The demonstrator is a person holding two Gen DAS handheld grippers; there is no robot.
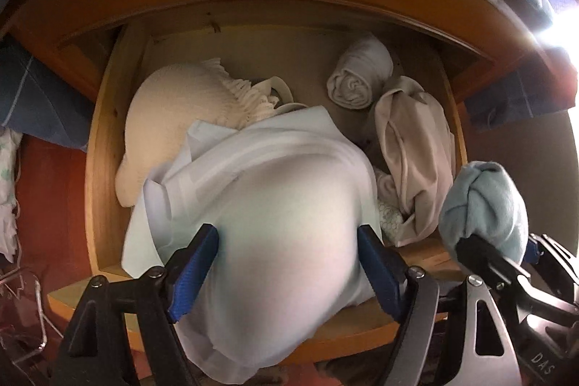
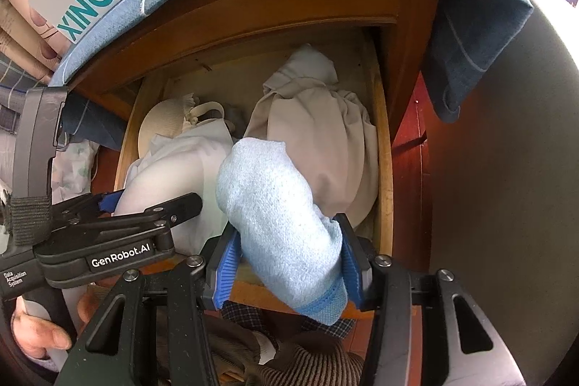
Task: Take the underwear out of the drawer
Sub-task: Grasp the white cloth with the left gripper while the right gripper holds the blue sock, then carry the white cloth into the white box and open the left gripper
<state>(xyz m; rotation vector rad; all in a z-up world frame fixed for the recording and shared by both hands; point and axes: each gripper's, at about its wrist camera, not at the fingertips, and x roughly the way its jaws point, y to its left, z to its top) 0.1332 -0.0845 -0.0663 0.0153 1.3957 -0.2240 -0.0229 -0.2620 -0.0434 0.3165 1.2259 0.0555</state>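
our right gripper (image 2: 287, 263) pinches a blue sock (image 2: 278, 223) clear of the drawer (image 1: 105, 147), so our left gripper's (image 1: 289, 263) fingers gape wide around the pale underwear (image 1: 275, 205), unpressed.

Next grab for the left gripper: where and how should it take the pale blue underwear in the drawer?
Grip the raised front bulge of the pale blue underwear, from above. It mounds between the left gripper's open fingers, so closing them should pinch it.

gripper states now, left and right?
Left gripper: open wide, straddling the pale mint-white fabric garment, pads not visibly pressing.
Right gripper: shut on the rolled light-blue terry sock.
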